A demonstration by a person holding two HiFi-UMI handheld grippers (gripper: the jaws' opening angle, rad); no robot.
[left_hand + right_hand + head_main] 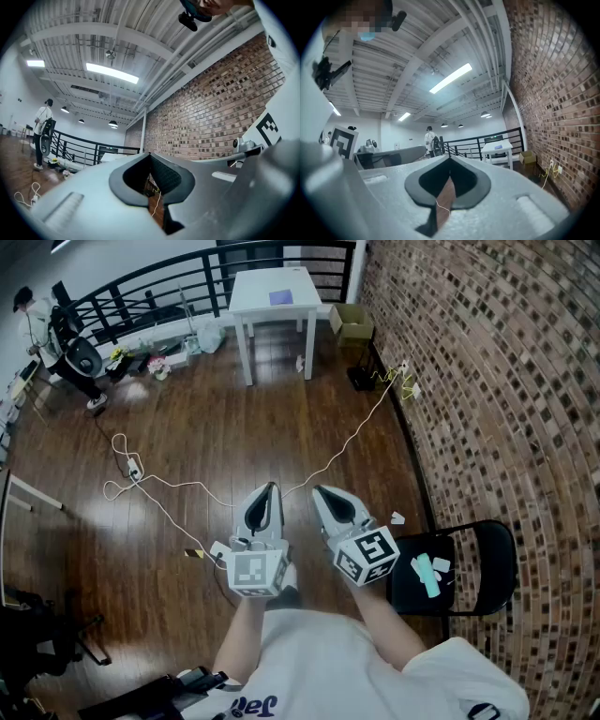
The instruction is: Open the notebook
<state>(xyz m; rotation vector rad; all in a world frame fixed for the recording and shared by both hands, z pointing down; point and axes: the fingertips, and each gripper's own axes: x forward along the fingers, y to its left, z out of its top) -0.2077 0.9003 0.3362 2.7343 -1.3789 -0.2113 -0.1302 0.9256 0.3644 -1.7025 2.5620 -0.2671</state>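
Left gripper [270, 489] and right gripper [319, 491] are held level, side by side, jaws closed together, nothing between them. Purple notebook [281, 298] lies flat on white table [251, 294] across the wood floor [234, 418], well apart from both.

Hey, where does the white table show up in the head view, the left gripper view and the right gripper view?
Head view: the white table stands at top centre, on the far side of the floor.
Left gripper view: only its pale top shows, low and just left of centre.
Right gripper view: the table is right of centre, at mid-height.
Shared landmark: the brick wall, to the table's right in all three.
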